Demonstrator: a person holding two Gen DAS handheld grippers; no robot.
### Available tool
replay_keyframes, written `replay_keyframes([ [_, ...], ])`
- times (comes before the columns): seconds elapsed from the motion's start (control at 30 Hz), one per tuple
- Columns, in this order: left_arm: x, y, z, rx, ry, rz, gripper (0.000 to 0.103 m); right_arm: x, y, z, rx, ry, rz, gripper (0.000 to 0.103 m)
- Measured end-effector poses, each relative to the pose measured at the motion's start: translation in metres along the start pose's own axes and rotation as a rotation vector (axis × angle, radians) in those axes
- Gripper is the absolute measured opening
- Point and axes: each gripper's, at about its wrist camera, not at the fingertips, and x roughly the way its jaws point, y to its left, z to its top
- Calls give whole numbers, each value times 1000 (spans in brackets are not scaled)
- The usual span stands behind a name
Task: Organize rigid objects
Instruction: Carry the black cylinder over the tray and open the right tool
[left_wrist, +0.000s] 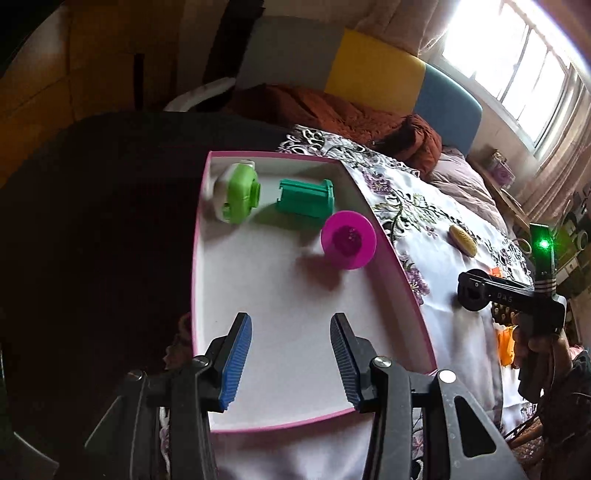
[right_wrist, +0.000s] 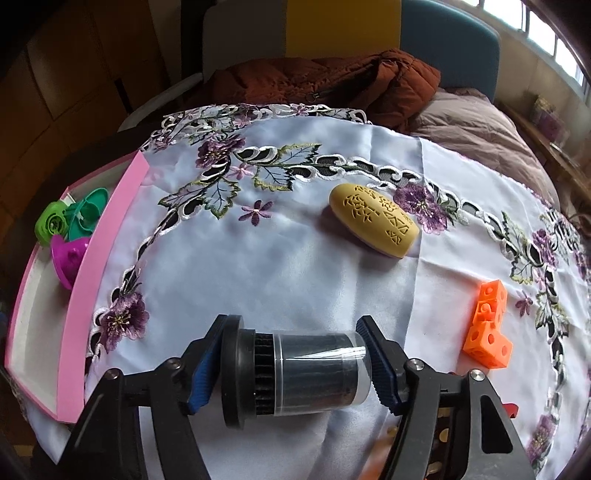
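A pink-rimmed white box (left_wrist: 391, 258) holds a light green part (left_wrist: 240, 194), a teal part (left_wrist: 304, 197) and a magenta funnel-like part (left_wrist: 349, 239). My left gripper (left_wrist: 291, 358) is open and empty above the box's near half. My right gripper (right_wrist: 293, 369) is shut on a black cylinder with a clear sleeve (right_wrist: 295, 373), held sideways above the cloth; it also shows in the left wrist view (left_wrist: 472, 290). A yellow oval piece (right_wrist: 375, 223) and an orange cube piece (right_wrist: 487, 325) lie on the cloth. The box (right_wrist: 92, 266) sits left of the right gripper.
A white floral embroidered cloth (right_wrist: 280, 258) covers the table. A rust-brown jacket (right_wrist: 332, 85) and a mauve quilt (right_wrist: 476, 136) lie behind it. Dark surface lies left of the box. A bright window (left_wrist: 517, 55) is at the upper right.
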Motion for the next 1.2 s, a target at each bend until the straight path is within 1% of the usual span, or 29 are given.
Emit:
replay_keyframes([
  [0.17,-10,-3,-3,20,-31,45,45,1,2,-1,-25,4,-19,69],
  [0.23,-12,-4,-4,25,-35,51,45,1,3,-2,-29,6,-23,69],
  [0.53,-13,1,-10,12,-26,75,45,3,8,-5,-53,1,-45,69],
  [0.8,-14,16,-16,-15,-12,102,45,4,7,-5,-27,5,-51,69],
  [0.9,-15,24,-18,-34,-12,92,44,3,9,-6,0,10,-70,68],
  [1.1,-26,45,-15,-57,-46,98,45,-4,35,-11,-18,11,-40,68],
  [1.17,-32,52,-13,-61,-69,110,45,-9,43,-10,-15,1,-28,68],
  [1.2,-35,57,-11,-65,-79,121,44,-16,49,-8,-7,-17,-6,68],
])
